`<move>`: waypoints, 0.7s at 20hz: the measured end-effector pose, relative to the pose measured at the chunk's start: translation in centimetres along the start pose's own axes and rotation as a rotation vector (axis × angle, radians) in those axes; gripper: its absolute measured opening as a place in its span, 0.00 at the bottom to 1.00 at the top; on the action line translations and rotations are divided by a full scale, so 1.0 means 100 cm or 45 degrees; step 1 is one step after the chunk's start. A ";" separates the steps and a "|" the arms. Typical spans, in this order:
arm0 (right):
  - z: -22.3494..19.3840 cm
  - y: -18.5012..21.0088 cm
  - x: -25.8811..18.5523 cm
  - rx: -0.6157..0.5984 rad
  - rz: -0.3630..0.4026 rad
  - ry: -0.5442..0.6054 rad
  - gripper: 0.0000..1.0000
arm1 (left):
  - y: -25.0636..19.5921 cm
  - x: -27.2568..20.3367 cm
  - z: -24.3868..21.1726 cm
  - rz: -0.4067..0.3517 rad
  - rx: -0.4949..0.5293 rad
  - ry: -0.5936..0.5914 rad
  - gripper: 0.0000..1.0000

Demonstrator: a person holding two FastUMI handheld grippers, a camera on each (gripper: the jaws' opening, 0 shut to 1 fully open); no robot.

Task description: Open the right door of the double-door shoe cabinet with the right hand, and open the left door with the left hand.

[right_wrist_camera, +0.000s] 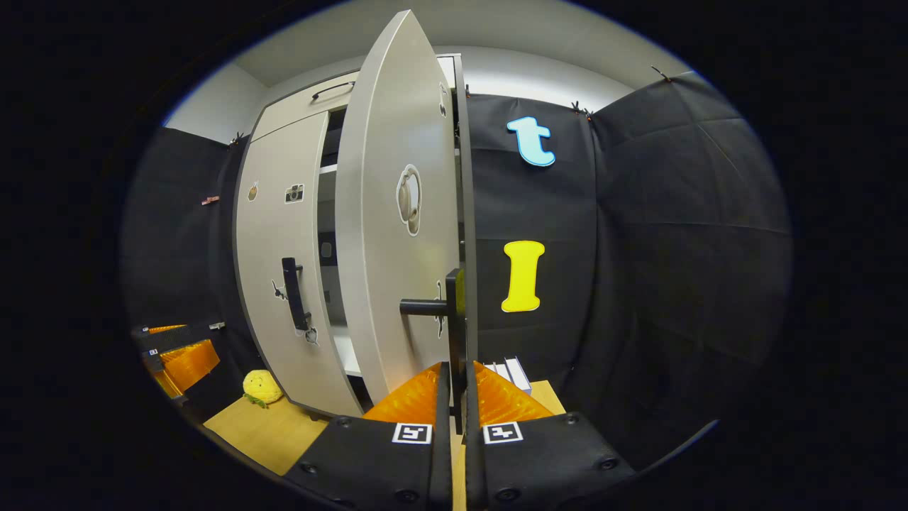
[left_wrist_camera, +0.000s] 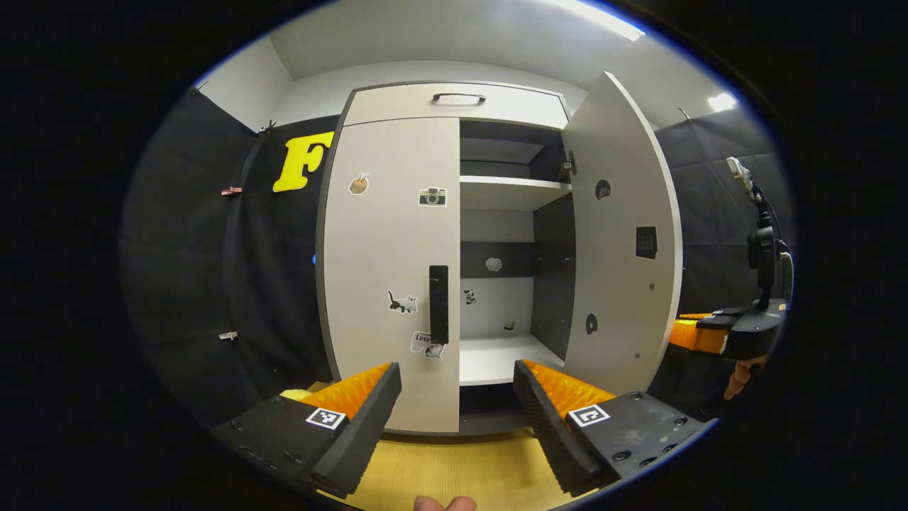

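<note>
While the right hand-held gripper (right_wrist_camera: 454, 376) is clenched on the lower end of the right door's handle (right_wrist_camera: 455, 333), both fingers pressing the bar, the right door (right_wrist_camera: 386, 213) stands swung wide open, its edge directly ahead of that gripper. Left hand-held gripper (left_wrist_camera: 457, 397) is released, fingers spread wide, holding nothing. Straight ahead of it and apart from it: the left door (left_wrist_camera: 390, 270), closed, with one dark vertical handle (left_wrist_camera: 438, 304). Two doors counted on the shoe cabinet (left_wrist_camera: 454, 103), plus one top panel with one handle. Two shelves visible inside. Six stickers counted on the left door's front. One yellow plush toy (right_wrist_camera: 261, 387) sits on the wooden counter (right_wrist_camera: 262, 429), left of the right gripper.
</note>
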State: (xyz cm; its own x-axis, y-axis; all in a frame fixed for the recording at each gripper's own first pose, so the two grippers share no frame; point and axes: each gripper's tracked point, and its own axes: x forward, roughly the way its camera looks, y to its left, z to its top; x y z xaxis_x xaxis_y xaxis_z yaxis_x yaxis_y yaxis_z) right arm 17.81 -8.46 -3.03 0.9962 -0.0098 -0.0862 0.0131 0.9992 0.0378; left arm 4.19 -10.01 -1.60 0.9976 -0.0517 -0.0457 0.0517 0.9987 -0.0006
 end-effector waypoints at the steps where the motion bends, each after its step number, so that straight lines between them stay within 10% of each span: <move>1: 0.002 -0.006 0.001 0.001 -0.014 -0.006 0.11 | -0.003 0.002 0.001 -0.001 0.003 -0.001 0.98; 14: 0.015 -0.028 -0.031 0.044 -0.052 -0.054 0.07 | -0.016 0.045 0.000 -0.011 0.035 0.023 0.98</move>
State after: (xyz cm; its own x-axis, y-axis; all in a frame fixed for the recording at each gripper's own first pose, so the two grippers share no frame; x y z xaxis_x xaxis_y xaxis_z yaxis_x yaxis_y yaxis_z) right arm 14.77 -11.26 -1.33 0.9975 -0.0532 -0.0459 0.0563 0.9960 0.0692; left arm 8.61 -11.85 -1.77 0.9962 -0.0599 -0.0637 0.0617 0.9977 0.0264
